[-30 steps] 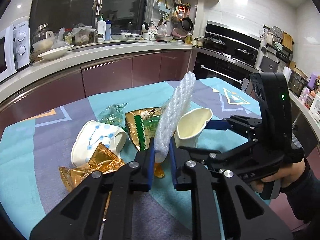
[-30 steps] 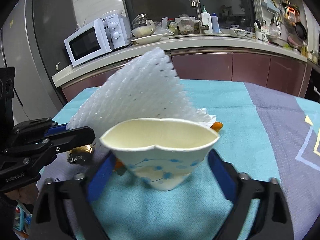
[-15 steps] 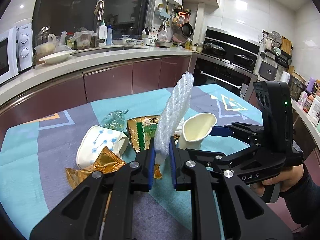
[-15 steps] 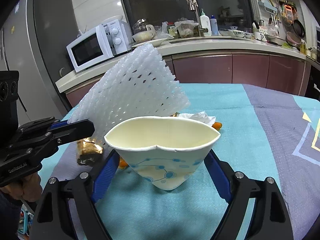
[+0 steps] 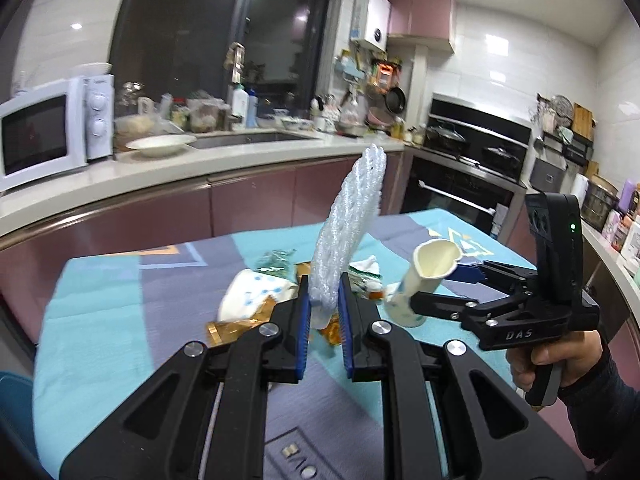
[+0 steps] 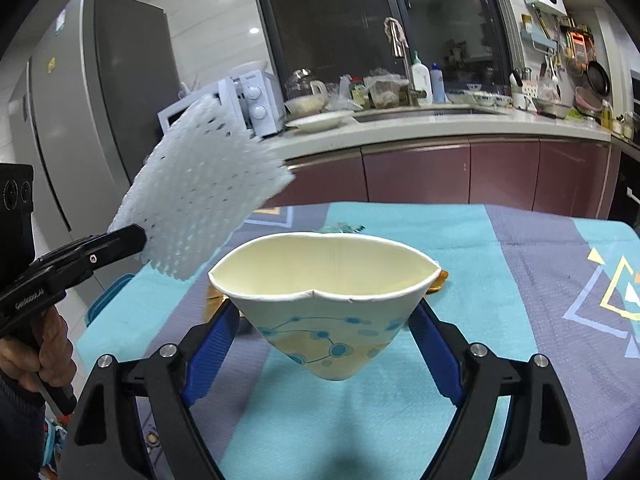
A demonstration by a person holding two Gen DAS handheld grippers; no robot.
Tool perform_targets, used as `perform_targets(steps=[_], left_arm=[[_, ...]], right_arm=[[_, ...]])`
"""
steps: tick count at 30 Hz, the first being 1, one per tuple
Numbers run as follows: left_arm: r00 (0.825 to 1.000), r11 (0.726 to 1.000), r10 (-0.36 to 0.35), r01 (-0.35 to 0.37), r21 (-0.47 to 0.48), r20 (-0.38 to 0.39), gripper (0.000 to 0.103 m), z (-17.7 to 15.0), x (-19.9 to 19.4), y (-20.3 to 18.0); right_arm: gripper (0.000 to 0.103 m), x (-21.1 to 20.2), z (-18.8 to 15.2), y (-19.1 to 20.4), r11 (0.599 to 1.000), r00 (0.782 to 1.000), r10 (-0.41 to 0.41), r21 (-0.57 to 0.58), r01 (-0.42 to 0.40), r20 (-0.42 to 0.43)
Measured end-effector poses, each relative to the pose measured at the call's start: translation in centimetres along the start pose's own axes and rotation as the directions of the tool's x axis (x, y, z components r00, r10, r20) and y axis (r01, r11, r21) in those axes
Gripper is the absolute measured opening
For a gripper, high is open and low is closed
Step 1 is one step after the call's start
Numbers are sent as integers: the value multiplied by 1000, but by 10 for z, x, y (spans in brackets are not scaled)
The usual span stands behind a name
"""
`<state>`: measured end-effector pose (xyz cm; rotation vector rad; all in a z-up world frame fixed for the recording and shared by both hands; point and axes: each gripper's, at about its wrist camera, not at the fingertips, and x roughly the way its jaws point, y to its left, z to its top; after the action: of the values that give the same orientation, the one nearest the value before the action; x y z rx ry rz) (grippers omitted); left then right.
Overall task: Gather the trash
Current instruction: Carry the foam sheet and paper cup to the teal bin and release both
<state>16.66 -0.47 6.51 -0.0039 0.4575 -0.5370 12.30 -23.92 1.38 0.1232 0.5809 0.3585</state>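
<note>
Both grippers risen — left point(image 5: 323, 312) clamps foam net point(image 5: 348, 232); right point(image 6: 324, 344) squeezes cup point(image 6: 324, 300).

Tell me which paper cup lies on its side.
The paper cup on the table, left of the foam net. The other cup is held upright in the right tongs.

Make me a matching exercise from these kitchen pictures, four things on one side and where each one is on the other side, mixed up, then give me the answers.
Things:
1. white foam net
2. squashed paper cup
3. second paper cup
4. white bowl

Places:
A. on the counter beside the microwave
B. lying on its side on the tablecloth
C. pinched in the left tongs
D. held in the right tongs

Pairs: 1-C, 2-D, 3-B, 4-A
</note>
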Motion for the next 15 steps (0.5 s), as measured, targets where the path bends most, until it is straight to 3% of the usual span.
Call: perform_targets(steps=[7,15], left_arm=[[994,996,91,-89,-31,53,13,-13,-73,8],[975,976,209,-203,-84,74,13,-43,-149,21]], right_arm=[[83,-25,-5,27,999,999,20,-35,-18,37],[83,-46,-13,68,992,994,94,-88,-89,56]])
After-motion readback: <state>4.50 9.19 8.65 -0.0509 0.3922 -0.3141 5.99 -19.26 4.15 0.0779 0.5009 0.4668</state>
